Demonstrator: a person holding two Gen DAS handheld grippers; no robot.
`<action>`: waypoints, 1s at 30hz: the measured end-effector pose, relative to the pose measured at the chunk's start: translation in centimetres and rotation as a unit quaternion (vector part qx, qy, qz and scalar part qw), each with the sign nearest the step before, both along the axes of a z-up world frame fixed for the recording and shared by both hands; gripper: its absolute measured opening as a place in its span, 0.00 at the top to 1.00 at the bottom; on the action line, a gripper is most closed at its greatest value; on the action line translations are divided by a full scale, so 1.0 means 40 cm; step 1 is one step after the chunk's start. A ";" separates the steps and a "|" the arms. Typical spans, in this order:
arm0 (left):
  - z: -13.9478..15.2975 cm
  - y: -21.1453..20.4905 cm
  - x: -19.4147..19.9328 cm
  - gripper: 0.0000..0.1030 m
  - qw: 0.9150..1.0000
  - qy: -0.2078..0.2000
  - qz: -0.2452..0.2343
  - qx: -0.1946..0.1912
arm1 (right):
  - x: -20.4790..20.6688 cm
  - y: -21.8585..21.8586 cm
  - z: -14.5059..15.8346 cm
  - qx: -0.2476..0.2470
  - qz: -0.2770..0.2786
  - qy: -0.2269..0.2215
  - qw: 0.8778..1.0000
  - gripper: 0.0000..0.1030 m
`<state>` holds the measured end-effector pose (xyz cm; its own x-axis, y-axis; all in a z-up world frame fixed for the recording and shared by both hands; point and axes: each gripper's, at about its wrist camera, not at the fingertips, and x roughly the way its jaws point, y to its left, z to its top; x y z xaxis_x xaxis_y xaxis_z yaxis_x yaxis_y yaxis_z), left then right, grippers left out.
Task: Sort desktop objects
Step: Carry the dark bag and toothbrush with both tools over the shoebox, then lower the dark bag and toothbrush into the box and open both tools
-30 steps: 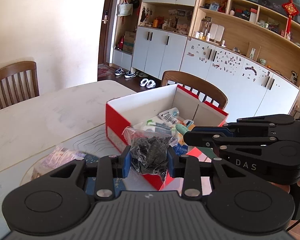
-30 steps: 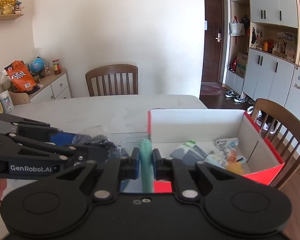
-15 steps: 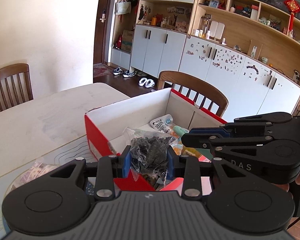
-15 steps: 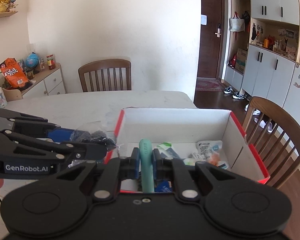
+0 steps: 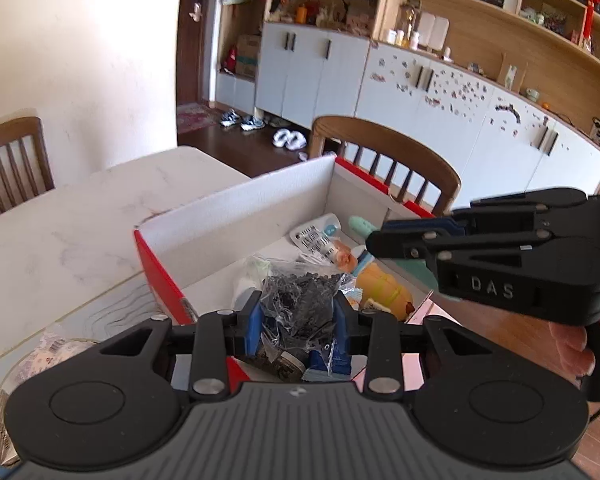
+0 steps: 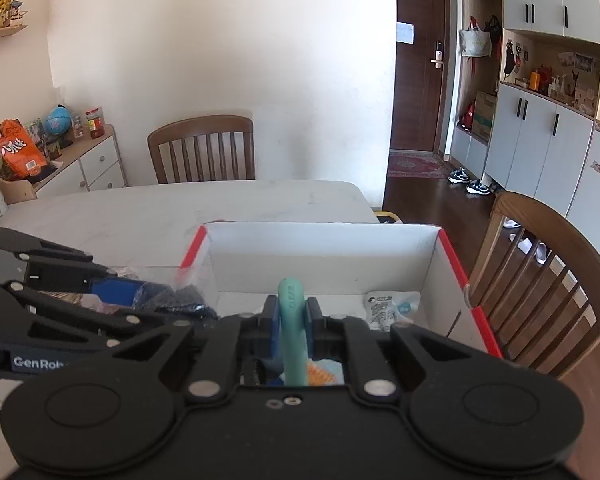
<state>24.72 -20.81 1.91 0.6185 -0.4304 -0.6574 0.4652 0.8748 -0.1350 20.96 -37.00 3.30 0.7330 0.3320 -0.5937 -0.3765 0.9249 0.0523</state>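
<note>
Over the near edge of the red box (image 6: 452, 256), the mint-green handle (image 6: 293, 320) stands pinched between the pads of the right gripper (image 6: 293, 322), its long axis running forward along the fingers and its rounded tip aimed at the box's far white wall. Just to its left, the left gripper (image 5: 298, 322) is clamped on a crumpled clear bag of dark bits (image 5: 300, 300), held above the box's near left corner. Below them, inside the box, lie a white printed pouch (image 5: 316, 238) and a yellow bottle (image 5: 382, 288). The box sits at the right edge of the pale table (image 5: 80, 224), with a wooden chair (image 5: 396, 168) beyond it.
</note>
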 end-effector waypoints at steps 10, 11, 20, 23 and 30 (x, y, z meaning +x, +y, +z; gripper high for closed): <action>-0.029 -0.052 0.077 0.67 0.999 0.029 -0.021 0.029 | 0.086 -0.049 -0.025 0.004 -0.015 0.015 1.000 0.89; -0.034 -0.057 0.089 0.67 0.999 0.037 -0.026 0.031 | 0.101 -0.056 -0.027 0.003 -0.018 0.017 1.000 0.89; -0.073 -0.104 0.146 0.67 0.995 0.050 -0.043 0.072 | 0.195 -0.092 -0.065 -0.008 -0.034 0.043 0.998 0.89; -0.079 -0.116 0.161 0.67 0.994 0.048 -0.045 0.083 | 0.213 -0.095 -0.085 -0.008 -0.040 0.056 0.998 0.89; -0.109 -0.123 0.198 0.67 0.993 0.074 -0.041 0.088 | 0.259 -0.098 -0.138 -0.003 -0.049 0.094 0.994 0.89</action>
